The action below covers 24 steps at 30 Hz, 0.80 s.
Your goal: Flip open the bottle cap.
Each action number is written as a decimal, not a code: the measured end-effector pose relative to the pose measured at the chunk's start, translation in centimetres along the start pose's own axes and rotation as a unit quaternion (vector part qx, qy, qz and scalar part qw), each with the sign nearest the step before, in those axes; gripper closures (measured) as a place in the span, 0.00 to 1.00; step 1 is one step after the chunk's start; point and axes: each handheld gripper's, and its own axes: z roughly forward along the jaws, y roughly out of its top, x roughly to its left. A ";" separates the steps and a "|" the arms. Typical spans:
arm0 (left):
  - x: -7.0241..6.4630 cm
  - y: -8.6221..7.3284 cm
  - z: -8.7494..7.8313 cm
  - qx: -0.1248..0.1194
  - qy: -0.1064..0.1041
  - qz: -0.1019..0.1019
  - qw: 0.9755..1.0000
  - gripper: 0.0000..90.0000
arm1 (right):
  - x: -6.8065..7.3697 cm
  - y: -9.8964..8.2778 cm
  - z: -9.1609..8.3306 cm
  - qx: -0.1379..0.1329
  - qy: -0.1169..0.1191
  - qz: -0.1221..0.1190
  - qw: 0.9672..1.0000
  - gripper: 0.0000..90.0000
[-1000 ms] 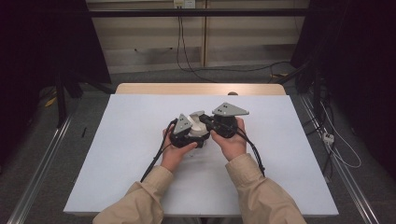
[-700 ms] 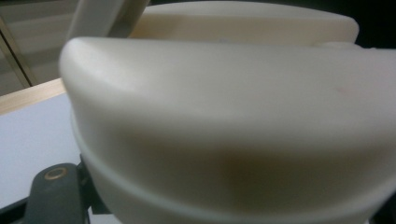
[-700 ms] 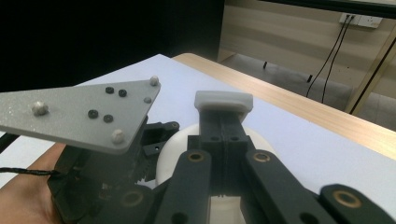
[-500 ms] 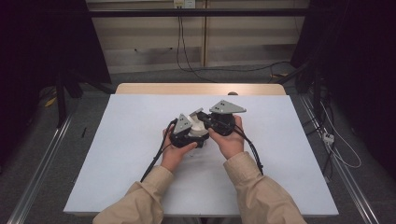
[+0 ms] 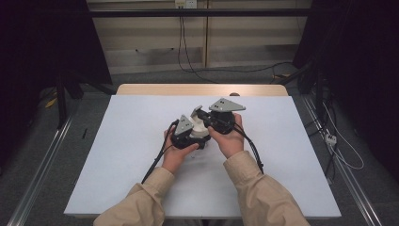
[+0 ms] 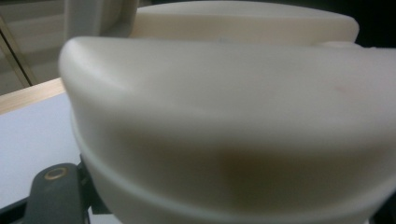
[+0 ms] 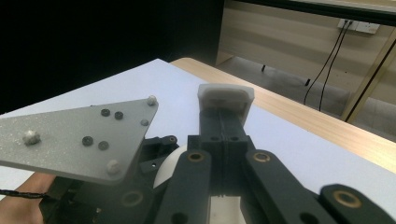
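1. While the person's two hands met over the middle of the bench (image 5: 117,155), a cream-white plastic piece (image 5: 200,127) sat between the left tongs (image 5: 192,136) and the right tongs (image 5: 207,118), raised a little above the white surface.
2. In the left gripper view, the cream piece (image 6: 224,121) loomed blurred and very close, with a rounded upper part and a thin seam low on its body; the left tongs appeared clamped on it, though the contact itself lay out of sight.
3. In the right gripper view, the right tongs (image 7: 225,100) stood pressed together, jaw against jaw, their pale tips closed on nothing.
4. Below those jaws, a sliver of the white piece (image 7: 168,172) showed beside the grey plate (image 7: 79,135) of the left tool, just beside and partly beneath the right tool.
5. The left hand (image 5: 176,153) and the right hand (image 5: 230,141) each gripped a tool, nearly touching.
6. Judged from these pictures, the piece had been picked up and was being held at mid-bench; any setting down, handing over or fitting together was not yet done.
7. What the piece was could not be told.
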 end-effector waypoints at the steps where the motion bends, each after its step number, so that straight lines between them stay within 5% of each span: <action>1: 0.0 0.0 0.0 0.000 0.000 0.000 1.000 0.21 | 0.0 0.1 0.0 0.001 -0.001 0.000 1.000 1.00; 24: 0.0 0.0 0.0 0.001 0.000 0.003 1.000 0.21 | -0.3 0.7 1.1 -0.003 -0.001 0.003 1.000 1.00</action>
